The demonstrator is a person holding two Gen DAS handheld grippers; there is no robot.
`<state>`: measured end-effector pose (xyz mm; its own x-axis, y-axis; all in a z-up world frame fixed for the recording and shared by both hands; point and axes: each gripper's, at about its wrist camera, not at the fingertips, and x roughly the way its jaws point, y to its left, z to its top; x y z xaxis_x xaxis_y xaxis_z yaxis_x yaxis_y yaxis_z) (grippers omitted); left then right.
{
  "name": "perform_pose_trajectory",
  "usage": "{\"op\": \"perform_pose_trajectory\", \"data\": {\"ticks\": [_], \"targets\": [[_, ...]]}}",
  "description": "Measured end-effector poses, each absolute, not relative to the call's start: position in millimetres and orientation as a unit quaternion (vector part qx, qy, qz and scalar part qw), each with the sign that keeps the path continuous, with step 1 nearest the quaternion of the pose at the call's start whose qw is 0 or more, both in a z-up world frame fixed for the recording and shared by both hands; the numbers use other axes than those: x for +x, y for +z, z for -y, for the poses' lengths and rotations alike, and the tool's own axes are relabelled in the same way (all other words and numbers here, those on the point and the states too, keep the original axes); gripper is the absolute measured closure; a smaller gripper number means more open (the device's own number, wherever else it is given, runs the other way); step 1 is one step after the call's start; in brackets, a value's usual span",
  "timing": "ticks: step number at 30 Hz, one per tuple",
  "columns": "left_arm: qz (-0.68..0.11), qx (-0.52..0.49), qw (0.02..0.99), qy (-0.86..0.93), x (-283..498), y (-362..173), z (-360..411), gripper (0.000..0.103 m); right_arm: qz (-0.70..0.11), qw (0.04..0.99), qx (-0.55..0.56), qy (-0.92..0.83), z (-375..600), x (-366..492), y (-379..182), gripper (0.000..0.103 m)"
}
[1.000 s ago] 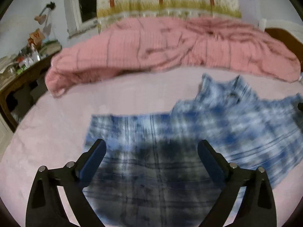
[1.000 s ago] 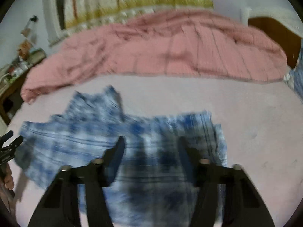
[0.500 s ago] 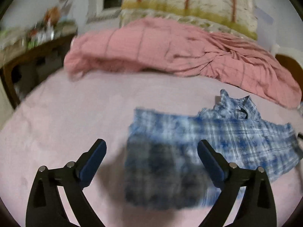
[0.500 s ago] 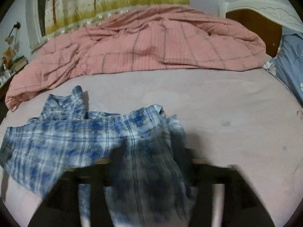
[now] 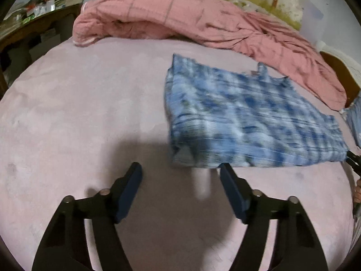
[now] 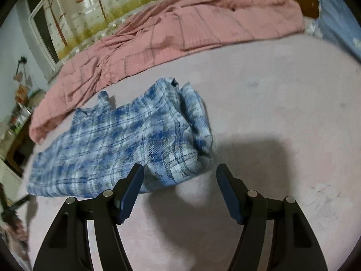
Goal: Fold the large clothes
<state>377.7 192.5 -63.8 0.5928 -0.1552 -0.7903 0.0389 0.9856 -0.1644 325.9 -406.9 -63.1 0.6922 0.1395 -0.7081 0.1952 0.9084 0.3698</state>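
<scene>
Both sleeves of the shirt (image 6: 126, 140) now lie folded in over its body, where a second ago they were spread wide on the bed (image 5: 74, 117), and both grippers have drawn back off the cloth. That suggests the side folds are done and a fold along the length comes next. The pink quilt (image 5: 203, 20) is bunched along the far edge of the bed, well apart from the shirt. The shirt lies flat as a rough rectangle, collar toward the quilt; motion blur in the left view makes its left edge hard to judge, but it seems tidy. The left gripper (image 5: 180, 176) hangs spread and empty, the shirt's near left corner just ahead of it. The right gripper (image 6: 179, 175) is likewise parted, gripping nothing, with the folded right corner just beyond its tips.
</scene>
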Motion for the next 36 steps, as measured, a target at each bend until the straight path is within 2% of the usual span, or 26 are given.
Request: {"op": "perform_pose_trajectory", "data": {"ticks": [2,3,4,5,6,7,9,12,17,19,20,21,23,26,31,34,36], "targets": [[-0.449,-0.063,0.89,-0.056,383.6,-68.9,-192.8,0.035,-0.405,0.885,0.231,0.011,408.2,330.6,-71.6,0.034],[-0.444,-0.058,0.892,-0.06,386.0,-68.3,-190.5,0.045,-0.412,0.88,0.237,0.016,408.5,332.6,-76.0,0.034],[-0.441,-0.056,0.893,-0.069,387.7,-67.2,-188.9,0.06,-0.411,0.88,0.238,0.016,408.2,334.0,-77.4,0.039],[-0.438,-0.061,0.893,-0.086,388.8,-65.8,-187.2,0.098,-0.407,0.882,0.237,0.015,408.1,334.3,-76.2,0.048],[-0.431,-0.058,0.897,-0.08,388.4,-63.2,-186.0,0.097,-0.403,0.884,0.236,0.018,407.0,335.2,-74.9,0.081],[-0.419,-0.052,0.905,-0.061,384.4,-57.1,-183.5,0.097,-0.402,0.885,0.235,0.027,404.7,337.0,-74.7,0.092],[-0.386,-0.055,0.92,-0.047,374.0,-40.4,-180.9,0.097,-0.39,0.896,0.21,0.01,397.2,334.8,-68.5,0.094],[-0.343,0.005,0.938,-0.051,355.3,-14.1,-167.0,0.097,-0.345,0.927,0.143,-0.026,378.9,321.6,-43.1,0.095],[-0.397,0.036,0.916,-0.048,361.4,-45.5,-168.2,0.096,-0.392,0.908,0.14,-0.05,376.9,333.2,-57.6,0.095],[-0.409,0.066,0.909,-0.036,365.3,-56.4,-162.1,0.09,-0.402,0.901,0.154,-0.044,383.2,334.6,-64.5,0.094],[-0.412,0.074,0.908,-0.026,366.0,-57.8,-161.7,0.08,-0.399,0.902,0.16,-0.041,385.3,334.1,-63.4,0.094],[-0.412,0.078,0.908,-0.008,365.6,-57.2,-163.4,0.054,-0.396,0.903,0.162,-0.043,386.5,333.0,-61.8,0.093],[-0.404,0.092,0.908,0.06,365.0,-50.3,-171.1,0.021,-0.393,0.905,0.155,-0.046,386.3,331.1,-60.0,0.089],[-0.372,0.046,0.927,0.032,350.9,-23.8,-182.0,0.021,-0.376,0.915,0.129,-0.068,384.9,324.3,-47.0,0.076],[-0.31,0.022,0.95,-0.022,341.1,25.4,-159.3,0.021,-0.307,0.943,0.089,-0.093,377.9,309.3,2.7,0.036],[-0.307,0.023,0.949,-0.062,360.0,38.7,-125.1,0.019,-0.296,0.947,0.114,-0.047,369.4,320.0,28.2,0.036],[-0.305,0.034,0.949,-0.068,376.4,39.5,-100.5,0.019,-0.323,0.938,0.125,0.003,357.0,343.0,35.3,0.036]]}}
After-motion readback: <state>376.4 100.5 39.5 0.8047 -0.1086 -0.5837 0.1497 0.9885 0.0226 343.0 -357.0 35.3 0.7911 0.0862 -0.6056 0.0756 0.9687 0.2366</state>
